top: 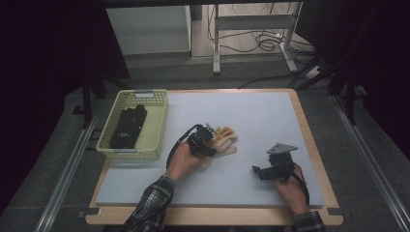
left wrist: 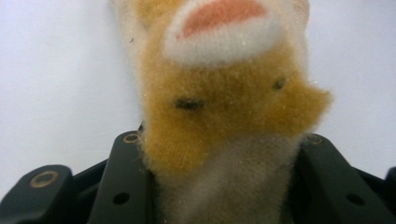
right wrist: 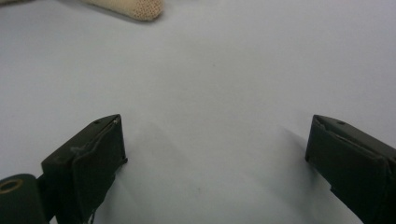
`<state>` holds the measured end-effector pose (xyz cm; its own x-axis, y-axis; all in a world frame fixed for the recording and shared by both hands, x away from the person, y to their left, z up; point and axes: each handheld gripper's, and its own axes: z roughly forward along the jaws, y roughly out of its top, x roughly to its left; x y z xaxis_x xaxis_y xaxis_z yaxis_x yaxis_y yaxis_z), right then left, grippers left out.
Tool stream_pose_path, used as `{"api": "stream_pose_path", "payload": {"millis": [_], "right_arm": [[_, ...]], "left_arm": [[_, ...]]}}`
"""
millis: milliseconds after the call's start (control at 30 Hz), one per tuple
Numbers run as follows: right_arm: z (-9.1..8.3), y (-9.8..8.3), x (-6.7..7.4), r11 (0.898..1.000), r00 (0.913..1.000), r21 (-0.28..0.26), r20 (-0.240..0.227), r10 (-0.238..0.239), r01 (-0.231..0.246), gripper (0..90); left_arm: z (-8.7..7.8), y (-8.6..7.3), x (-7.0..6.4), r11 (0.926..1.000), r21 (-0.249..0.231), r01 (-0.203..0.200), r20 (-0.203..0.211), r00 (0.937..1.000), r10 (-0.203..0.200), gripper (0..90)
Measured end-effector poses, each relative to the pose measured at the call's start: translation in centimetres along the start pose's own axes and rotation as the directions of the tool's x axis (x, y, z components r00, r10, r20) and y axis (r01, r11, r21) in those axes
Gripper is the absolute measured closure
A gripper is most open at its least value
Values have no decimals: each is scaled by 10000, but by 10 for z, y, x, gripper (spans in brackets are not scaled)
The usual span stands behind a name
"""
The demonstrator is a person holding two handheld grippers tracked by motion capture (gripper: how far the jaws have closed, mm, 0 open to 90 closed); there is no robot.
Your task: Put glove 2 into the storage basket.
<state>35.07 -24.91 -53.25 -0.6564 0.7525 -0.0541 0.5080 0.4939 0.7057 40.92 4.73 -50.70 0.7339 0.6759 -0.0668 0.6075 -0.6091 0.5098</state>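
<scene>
Toy: fuzzy orange-and-cream plush toy (top: 223, 140) lay near the middle of the pale mat (top: 251, 116), and I had it right under my left hand.
Left gripper: my left gripper (top: 209, 141) sat on the toy's near end; up close, both black jaws pressed into the fur (left wrist: 219, 140) from either side, pinching it.
Right gripper: my right gripper (top: 256, 170) rested low on the mat, well apart from the toy, jaws spread wide on bare mat (right wrist: 215, 135).
Basket: yellow basket (top: 157, 123) stood at the mat's left edge with dark items (top: 128, 125) inside.
</scene>
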Motion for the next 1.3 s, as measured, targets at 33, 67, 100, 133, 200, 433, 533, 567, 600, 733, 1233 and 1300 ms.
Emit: {"api": "stream_pose_path", "payload": {"millis": [33,67,100,133,200,433,533,567,600,733,1233,1300], "right_arm": [[0,0,0,10000,10000,0,0,2,-2,45],[0,0,0,10000,10000,-1,-2,3,-3,45],[0,0,0,10000,10000,-4,-2,-1,1,45],[0,0,0,10000,10000,-8,1,-7,7,45],[0,0,0,10000,10000,-6,-3,-7,7,45],[0,0,0,10000,10000,-12,-1,-25,25,45],[0,0,0,10000,10000,-13,-1,-19,19,45],[0,0,0,10000,10000,-13,0,-24,24,45],[0,0,0,10000,10000,-12,0,-26,26,45],[0,0,0,10000,10000,-14,2,-23,23,45],[0,0,0,10000,10000,-35,-1,-19,19,45],[0,0,0,10000,10000,-35,-1,-17,17,45]], "left_arm": [[-2,0,1,10000,-26,55,0,10000,-55,569],[-5,1,2,9999,-99,127,-21,9999,-128,568],[-7,1,3,9997,-134,190,-21,9998,-190,568],[-10,2,4,9993,-222,295,-24,9996,-296,567],[-16,2,6,9986,-304,431,-51,9991,-432,566],[-38,4,17,9961,-481,743,-247,9968,-756,563],[-50,5,23,9940,-608,912,-289,9952,-930,563],[-54,5,25,9933,-621,970,-311,9946,-990,562],[-58,5,27,9923,-645,1057,-340,9936,-1080,562],[-72,4,38,9885,-704,1336,-487,9893,-1372,559],[-117,-15,89,9590,-1202,2566,-1469,9508,-2728,554],[-122,-19,95,9546,-1278,2690,-1626,9438,-2877,553]]}}
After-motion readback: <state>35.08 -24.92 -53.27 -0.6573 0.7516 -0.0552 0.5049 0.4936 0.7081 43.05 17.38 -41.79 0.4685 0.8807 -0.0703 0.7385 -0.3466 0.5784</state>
